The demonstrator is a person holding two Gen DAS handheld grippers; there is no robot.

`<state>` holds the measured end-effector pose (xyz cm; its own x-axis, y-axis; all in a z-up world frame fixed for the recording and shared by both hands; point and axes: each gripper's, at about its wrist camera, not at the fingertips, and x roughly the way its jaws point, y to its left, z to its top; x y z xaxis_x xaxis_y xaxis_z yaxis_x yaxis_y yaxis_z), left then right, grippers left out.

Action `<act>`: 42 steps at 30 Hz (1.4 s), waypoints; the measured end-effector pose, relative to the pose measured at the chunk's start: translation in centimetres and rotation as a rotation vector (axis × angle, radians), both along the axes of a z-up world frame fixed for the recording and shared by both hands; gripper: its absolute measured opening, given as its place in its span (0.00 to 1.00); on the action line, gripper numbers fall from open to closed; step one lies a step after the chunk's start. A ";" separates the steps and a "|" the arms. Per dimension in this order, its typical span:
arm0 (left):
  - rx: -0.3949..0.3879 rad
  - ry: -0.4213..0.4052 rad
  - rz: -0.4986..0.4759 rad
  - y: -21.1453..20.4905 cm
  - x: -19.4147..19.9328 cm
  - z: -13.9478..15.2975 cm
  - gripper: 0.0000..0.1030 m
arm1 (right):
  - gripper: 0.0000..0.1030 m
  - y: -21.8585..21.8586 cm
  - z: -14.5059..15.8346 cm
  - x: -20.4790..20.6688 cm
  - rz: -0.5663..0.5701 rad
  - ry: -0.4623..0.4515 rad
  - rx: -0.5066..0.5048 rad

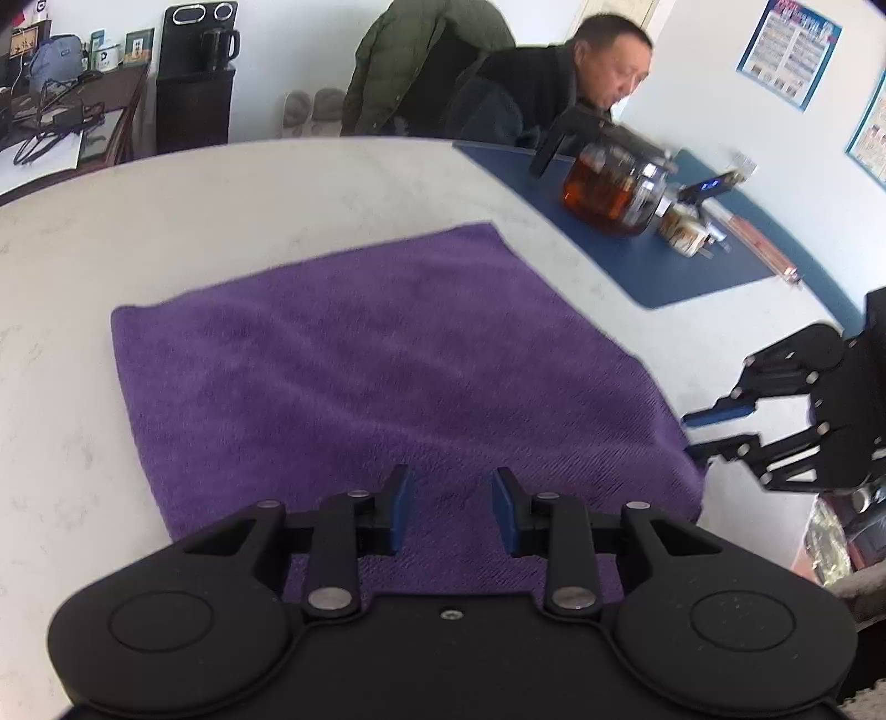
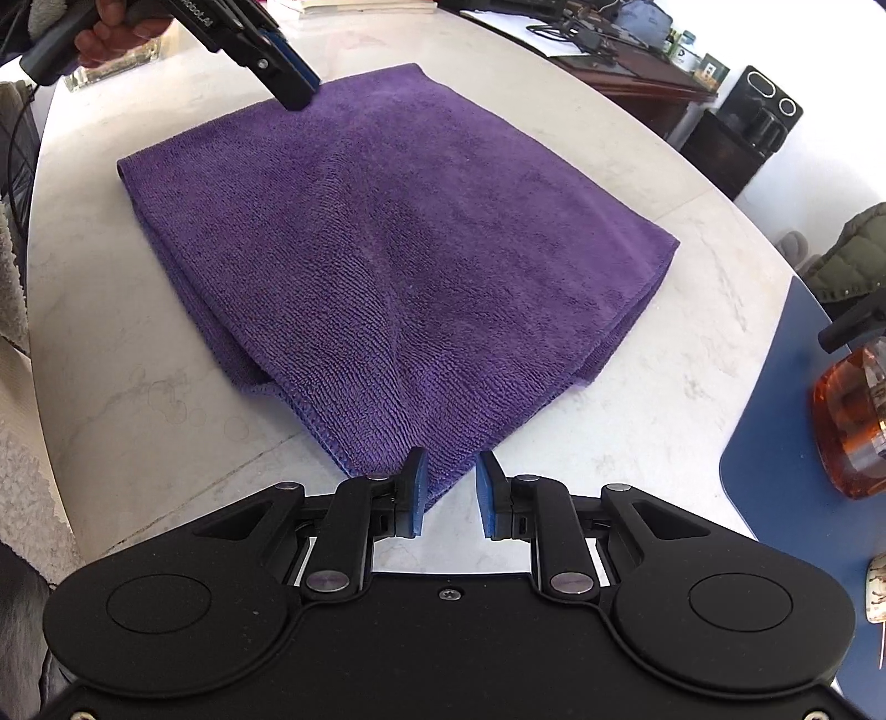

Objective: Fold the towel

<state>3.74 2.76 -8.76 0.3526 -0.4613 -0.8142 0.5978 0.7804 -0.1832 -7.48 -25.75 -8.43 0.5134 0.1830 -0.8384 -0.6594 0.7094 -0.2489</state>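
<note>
Looking along both wrist views, we find the purple towel (image 2: 387,232) lying folded on the white marbled surface (image 2: 637,421), its layered edges showing at the sides. Our right gripper (image 2: 449,493) sits at the near corner of the towel; that corner reaches up to the left blue finger (image 2: 416,498), but a clear gap separates the two pads and no cloth is pinched between them, so we note these fingers as slightly open and empty. In the left wrist view the same gripper (image 1: 689,435) appears at the towel's right corner.

Our left gripper (image 1: 451,507) hovers over the opposite edge of the towel, fingers parted with only cloth seen beneath them, nothing gripped. From the right wrist view it (image 2: 302,91) hangs near the far corner, held by a hand (image 2: 111,36).

A glass teapot (image 1: 614,188) of amber liquid stands on a blue mat (image 1: 692,266), well apart from the towel.
</note>
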 end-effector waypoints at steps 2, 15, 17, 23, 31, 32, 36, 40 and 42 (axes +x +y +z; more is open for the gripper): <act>0.021 -0.039 0.012 1.1 -1.3 -0.1 0.24 | 0.18 0.3 -0.1 0.5 -0.003 0.002 -0.009; 0.238 0.016 0.122 4.8 -3.9 1.6 0.24 | 0.18 0.1 -0.3 1.3 -0.034 0.002 0.011; 0.222 -0.036 0.089 3.6 -3.2 2.7 0.24 | 0.18 0.1 -0.3 1.2 -0.034 0.001 0.011; 0.046 -0.113 -0.087 -3.5 2.2 3.7 0.25 | 0.18 0.0 -0.4 1.6 -0.041 0.004 0.023; 0.066 -0.172 -0.253 -11.6 7.7 -0.2 0.26 | 0.18 -0.1 -0.4 1.6 -0.045 0.012 0.032; 0.060 -0.179 -0.252 -11.8 8.1 -0.5 0.27 | 0.18 -0.1 -0.4 1.6 -0.047 0.012 0.036; 0.050 -0.207 -0.250 -12.4 9.8 -1.2 0.30 | 0.18 -0.3 -0.4 1.3 -0.061 0.016 0.057; 0.058 -0.249 -0.237 -13.2 11.1 -1.4 0.49 | 0.18 -0.6 -0.4 1.1 -0.082 0.023 0.085; 0.051 -0.260 -0.223 -13.5 11.8 -1.6 0.51 | 0.18 -0.7 -0.3 0.3 -0.088 0.024 0.089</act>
<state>15.55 -10.78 -10.38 0.4464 -0.5116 -0.7341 0.7763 0.6294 0.0334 -7.20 -26.41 -8.76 0.5111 0.2121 -0.8330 -0.5983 0.7835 -0.1676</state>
